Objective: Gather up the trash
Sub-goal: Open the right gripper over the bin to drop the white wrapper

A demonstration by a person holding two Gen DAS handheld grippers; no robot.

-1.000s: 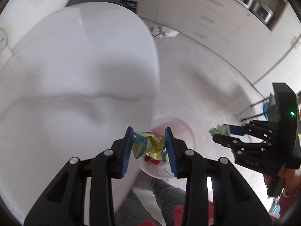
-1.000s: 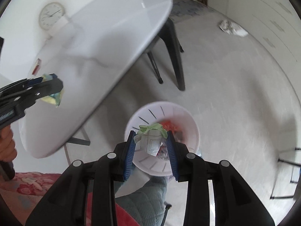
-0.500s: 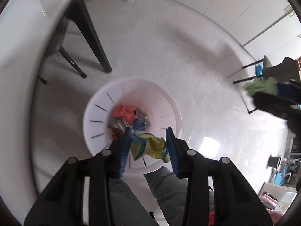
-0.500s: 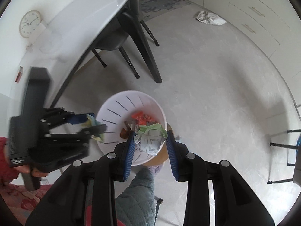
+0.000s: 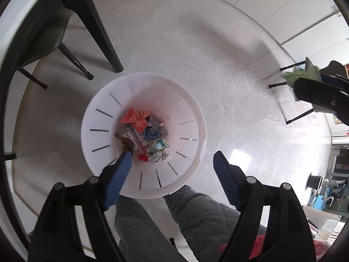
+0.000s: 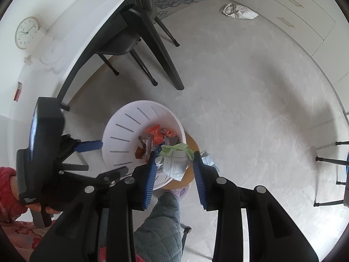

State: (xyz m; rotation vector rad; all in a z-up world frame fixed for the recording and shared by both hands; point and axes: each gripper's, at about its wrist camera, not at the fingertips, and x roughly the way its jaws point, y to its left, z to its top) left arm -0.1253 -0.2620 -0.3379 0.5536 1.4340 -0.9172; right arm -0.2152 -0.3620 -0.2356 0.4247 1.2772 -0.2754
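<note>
A white slotted trash bin (image 5: 96,118) stands on the floor below me, with several crumpled wrappers (image 5: 146,135) in its bottom. My left gripper (image 5: 172,163) hangs open and empty over the bin's near rim. My right gripper (image 6: 174,166) is shut on a crumpled green and white paper (image 6: 176,159), held above the bin's right rim (image 6: 122,113). In the right wrist view the left gripper (image 6: 104,157) shows open beside the bin. In the left wrist view the right gripper (image 5: 305,80) shows at the far right with the green paper (image 5: 302,75).
A white table (image 6: 91,17) on black legs and a dark chair (image 6: 122,41) stand left of the bin. A white plastic bag (image 6: 237,12) lies on the floor near the drawer cabinets (image 6: 301,6). My quilted trouser legs (image 5: 170,224) are below. Black stand legs (image 6: 331,159) are at right.
My left gripper opened and the yellow and blue wrapper dropped into the bin. The right gripper stayed shut on its paper and moved nearer the bin.
</note>
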